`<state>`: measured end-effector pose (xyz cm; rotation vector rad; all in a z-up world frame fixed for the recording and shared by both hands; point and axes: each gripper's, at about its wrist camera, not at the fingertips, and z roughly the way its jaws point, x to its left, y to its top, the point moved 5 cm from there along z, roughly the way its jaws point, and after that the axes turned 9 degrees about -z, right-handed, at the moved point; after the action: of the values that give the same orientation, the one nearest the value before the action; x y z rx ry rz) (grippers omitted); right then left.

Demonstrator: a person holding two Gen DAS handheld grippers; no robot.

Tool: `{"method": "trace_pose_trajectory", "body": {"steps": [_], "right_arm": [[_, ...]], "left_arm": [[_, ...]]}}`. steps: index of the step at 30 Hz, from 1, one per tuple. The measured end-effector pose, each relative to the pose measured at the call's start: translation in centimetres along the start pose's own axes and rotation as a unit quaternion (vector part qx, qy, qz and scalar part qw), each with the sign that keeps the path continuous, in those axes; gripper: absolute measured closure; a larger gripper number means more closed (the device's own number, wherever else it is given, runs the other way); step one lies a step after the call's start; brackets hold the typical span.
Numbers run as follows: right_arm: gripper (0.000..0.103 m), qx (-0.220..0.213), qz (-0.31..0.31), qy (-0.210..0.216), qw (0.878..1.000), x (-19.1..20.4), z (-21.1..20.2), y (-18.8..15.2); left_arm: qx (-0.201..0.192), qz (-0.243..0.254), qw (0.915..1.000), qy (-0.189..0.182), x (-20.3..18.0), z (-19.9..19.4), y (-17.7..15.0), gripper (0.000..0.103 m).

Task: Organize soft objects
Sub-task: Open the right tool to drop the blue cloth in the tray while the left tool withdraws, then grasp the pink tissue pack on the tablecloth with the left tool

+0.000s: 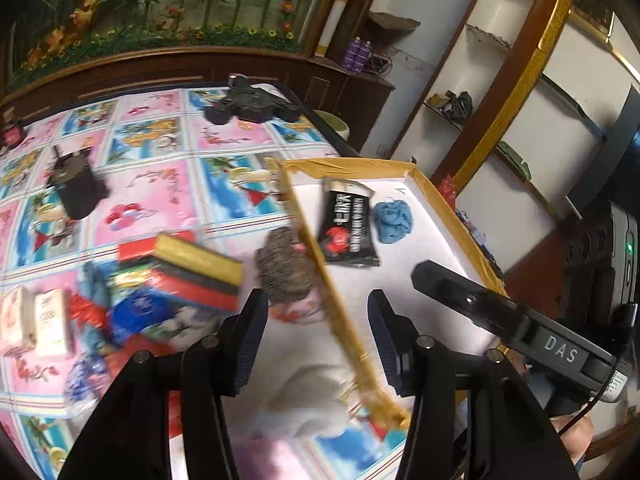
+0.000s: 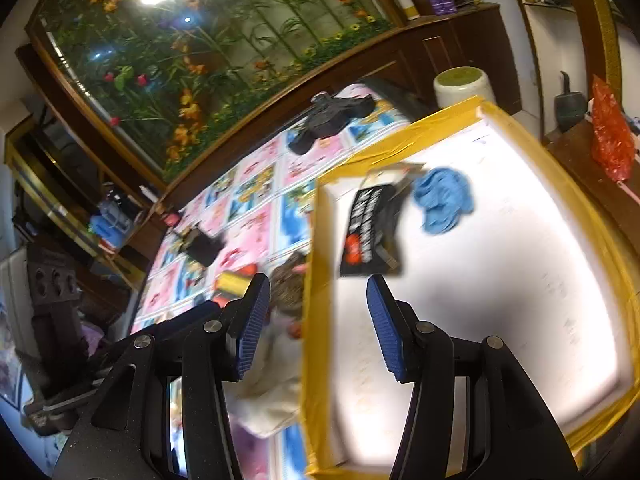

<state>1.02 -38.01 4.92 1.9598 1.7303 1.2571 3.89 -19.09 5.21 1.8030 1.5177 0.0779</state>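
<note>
Both hand-held grippers are part open with nothing between the pads: left hand-held gripper [image 1: 318, 342], right hand-held gripper [image 2: 318, 326].

Right under the left one, outside the tray, is a white fluffy cloth [image 1: 308, 396]. It looks light and floppy, so I'd pinch a bunched fold near the middle, not an edge. Just past it sits a grey-brown knitted thing [image 1: 284, 266] against the wall of the yellow-taped tray [image 1: 448, 208]. Probably squishy, so grab it anywhere.

Count in the tray: one blue crumpled cloth [image 2: 442, 200], one black printed pouch [image 2: 370, 232], lying just beside each other. Left on the patterned worktop [image 1: 168, 184]: a blurry pile of packets and boxes [image 1: 176, 280], can't count them.
</note>
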Motion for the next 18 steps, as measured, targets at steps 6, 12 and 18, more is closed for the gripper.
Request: {"method": "trace_pose_trajectory", "body": {"steps": [6, 12, 18], "right_arm": [[0.052, 0.02, -0.031, 0.035, 0.999, 4.8, 0.9, -3.2], [0.052, 0.069, -0.068, 0.06, 0.993, 8.8, 3.7, -6.5], [0.052, 0.088, -0.08, 0.065, 0.991, 10.0, 4.7, -7.9]], "left_arm": [[-0.019, -0.03, 0.9993, 0.011, 6.0, -3.6, -1.7, 0.05], [-0.032, -0.073, 0.9955, 0.052, 14.0, -6.4, -2.2, 0.05], [-0.053, -0.123, 0.9848, 0.11, 21.5, -7.5, 1.7, 0.049]]}}
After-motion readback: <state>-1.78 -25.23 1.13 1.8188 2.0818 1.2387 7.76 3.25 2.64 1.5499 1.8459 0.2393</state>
